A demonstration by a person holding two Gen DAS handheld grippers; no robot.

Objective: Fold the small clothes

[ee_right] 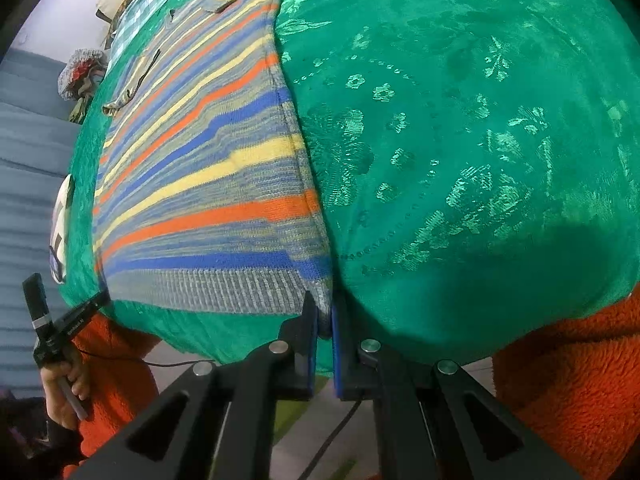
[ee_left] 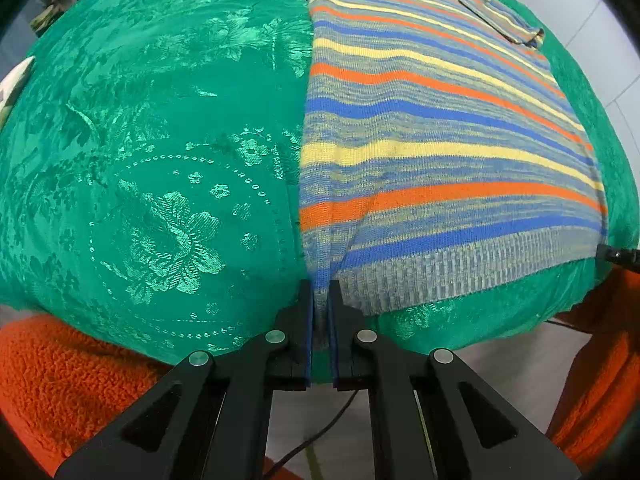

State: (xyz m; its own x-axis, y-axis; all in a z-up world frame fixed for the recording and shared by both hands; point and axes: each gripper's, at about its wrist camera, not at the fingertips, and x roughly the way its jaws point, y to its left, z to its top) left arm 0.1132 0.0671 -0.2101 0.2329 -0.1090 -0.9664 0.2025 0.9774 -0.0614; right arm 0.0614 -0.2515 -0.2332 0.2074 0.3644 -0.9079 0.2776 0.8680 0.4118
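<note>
A striped knit sweater [ee_left: 440,152], in blue, orange, yellow and grey, lies flat on a green patterned tablecloth [ee_left: 160,160]. Its sleeves are folded across the chest at the far end. My left gripper [ee_left: 320,288] is shut on the sweater's near left hem corner. My right gripper [ee_right: 325,300] is shut on the sweater's [ee_right: 208,184] near right hem corner at the table's front edge. The left gripper also shows in the right wrist view [ee_right: 96,300], at the sweater's other hem corner.
The green tablecloth [ee_right: 480,160] covers the whole table and hangs over its front edge. The person's orange fleece sleeves [ee_left: 60,380] are below the edge on both sides. A cable [ee_left: 320,432] hangs under the grippers. A blue sofa [ee_right: 28,160] and cluttered items lie beyond the table.
</note>
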